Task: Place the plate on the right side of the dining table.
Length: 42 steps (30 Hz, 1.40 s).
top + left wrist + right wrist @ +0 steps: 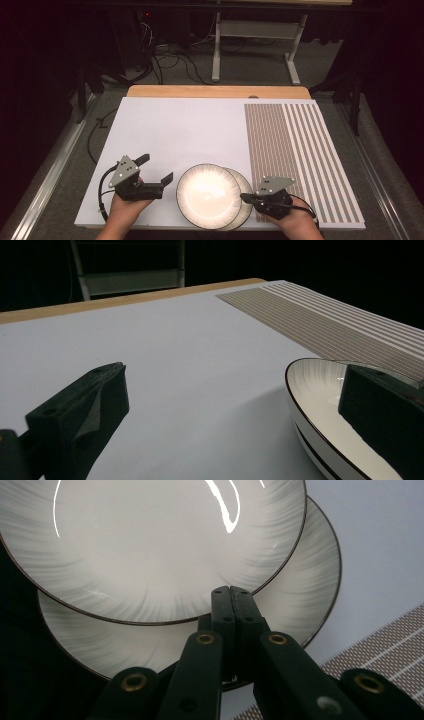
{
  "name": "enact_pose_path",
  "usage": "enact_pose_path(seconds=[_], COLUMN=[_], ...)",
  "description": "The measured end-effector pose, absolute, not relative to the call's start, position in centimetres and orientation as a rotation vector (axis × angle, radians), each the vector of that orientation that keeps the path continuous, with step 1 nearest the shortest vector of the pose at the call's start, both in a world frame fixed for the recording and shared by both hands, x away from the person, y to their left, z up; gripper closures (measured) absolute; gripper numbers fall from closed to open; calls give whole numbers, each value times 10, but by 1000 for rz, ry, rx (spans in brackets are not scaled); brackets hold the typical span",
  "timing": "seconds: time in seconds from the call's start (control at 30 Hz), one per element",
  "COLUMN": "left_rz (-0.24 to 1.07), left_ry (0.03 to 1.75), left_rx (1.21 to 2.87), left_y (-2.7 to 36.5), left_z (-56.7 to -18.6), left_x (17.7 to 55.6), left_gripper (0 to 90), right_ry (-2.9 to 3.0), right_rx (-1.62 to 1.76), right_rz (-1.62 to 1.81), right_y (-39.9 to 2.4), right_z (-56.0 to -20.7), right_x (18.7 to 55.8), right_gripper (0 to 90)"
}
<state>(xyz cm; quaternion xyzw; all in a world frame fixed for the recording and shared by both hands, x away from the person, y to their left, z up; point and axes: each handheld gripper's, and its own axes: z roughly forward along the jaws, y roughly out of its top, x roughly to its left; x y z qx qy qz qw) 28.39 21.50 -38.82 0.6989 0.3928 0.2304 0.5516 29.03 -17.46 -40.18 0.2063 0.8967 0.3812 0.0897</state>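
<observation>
While the high view has the left gripper gaping beside the upper plate, nothing is held. From the left gripper view, that plate sits just off its right jaw. Right gripper view: right gripper is closed, empty, over the lower plate; probably separating them next needs a rim grip.

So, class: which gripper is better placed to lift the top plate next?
Probably the left. The left gripper has its jaws open beside the top plate, one jaw already over its rim. The right gripper has its jaws shut, resting over the lower plate.
</observation>
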Motion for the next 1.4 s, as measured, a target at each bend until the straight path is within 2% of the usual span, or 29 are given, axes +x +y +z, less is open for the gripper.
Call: enact_pose_path(seconds=[0.37, 0.7, 0.9, 1.2, 1.4], left_rz=[412, 241, 136, 35, -58], left_ry=[907, 934, 955, 1017, 1044], left_rx=[1699, 1815, 1871, 1913, 1940], left_y=[201, 184, 178, 174, 172], left_z=[-386, -391, -394, -398, -399], left_x=[281, 280, 279, 281, 281], left_gripper=[27, 80, 155, 199, 295], right_ry=[2698, 2697, 2696, 2697, 2695], right_rx=[590, 595, 597, 583, 586], right_rz=[1115, 1116, 1114, 1104, 1101], right_y=[-162, -161, -161, -162, -162], right_z=[-406, -406, -407, -407, -407], right_x=[289, 290, 290, 290, 290], right_gripper=[900, 900, 900, 900, 900])
